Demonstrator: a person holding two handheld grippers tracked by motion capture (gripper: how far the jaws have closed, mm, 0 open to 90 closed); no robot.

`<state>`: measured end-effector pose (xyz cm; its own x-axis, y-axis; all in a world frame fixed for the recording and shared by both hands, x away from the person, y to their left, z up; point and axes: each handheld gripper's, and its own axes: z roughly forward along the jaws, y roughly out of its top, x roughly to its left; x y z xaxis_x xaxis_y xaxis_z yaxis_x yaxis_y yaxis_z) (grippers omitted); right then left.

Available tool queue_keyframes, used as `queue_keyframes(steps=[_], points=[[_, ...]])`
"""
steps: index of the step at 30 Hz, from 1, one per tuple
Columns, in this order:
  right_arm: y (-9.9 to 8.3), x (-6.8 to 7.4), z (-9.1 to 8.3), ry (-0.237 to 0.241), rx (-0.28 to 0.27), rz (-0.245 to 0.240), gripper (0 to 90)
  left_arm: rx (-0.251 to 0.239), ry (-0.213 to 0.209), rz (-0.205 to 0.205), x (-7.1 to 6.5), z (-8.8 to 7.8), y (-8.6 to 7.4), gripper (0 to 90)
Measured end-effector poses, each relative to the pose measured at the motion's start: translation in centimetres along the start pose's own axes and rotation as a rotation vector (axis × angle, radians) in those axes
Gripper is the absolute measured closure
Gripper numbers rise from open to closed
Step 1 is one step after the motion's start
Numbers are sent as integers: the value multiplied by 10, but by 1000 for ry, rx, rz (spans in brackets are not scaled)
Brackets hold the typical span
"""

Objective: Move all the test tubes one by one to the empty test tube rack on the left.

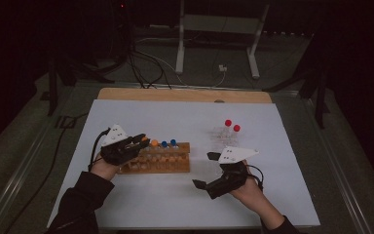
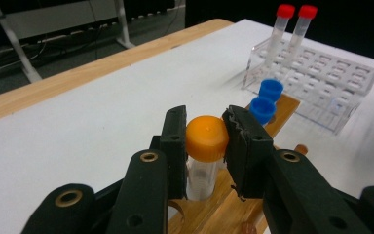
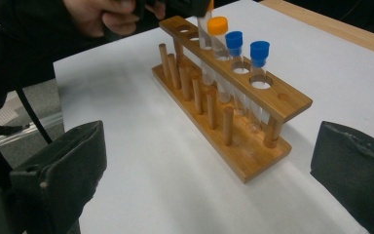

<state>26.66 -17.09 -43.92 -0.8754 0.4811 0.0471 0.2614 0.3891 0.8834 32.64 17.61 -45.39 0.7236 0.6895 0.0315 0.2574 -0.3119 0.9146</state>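
My left gripper is shut on the orange cap of a clear tube, which stands upright with its lower part in the wooden rack. From above, that gripper hangs over the left end of the wooden rack. In the right gripper view the held tube passes through a hole near the far end of the rack. Beside it stand another orange-capped tube and two blue-capped tubes. My right gripper is open and holds nothing, on the table to the right of the rack.
A clear plastic rack with two red-capped tubes stands behind my right hand, and its many free cells show in the left gripper view. White table surface lies in front of the wooden rack.
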Motion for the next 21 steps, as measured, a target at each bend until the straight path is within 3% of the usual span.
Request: queue_keyframes(steps=[1, 10, 21], points=[[0, 0, -1, 4, -5, -1, 0, 12, 8, 15, -1, 1, -1, 718], [1, 0, -3, 4, -2, -9, 0, 26, -1, 19, 0, 2, -4, 716], [5, -2, -10, 4, -23, -14, 0, 32, -25, -9, 3, 0, -5, 706]])
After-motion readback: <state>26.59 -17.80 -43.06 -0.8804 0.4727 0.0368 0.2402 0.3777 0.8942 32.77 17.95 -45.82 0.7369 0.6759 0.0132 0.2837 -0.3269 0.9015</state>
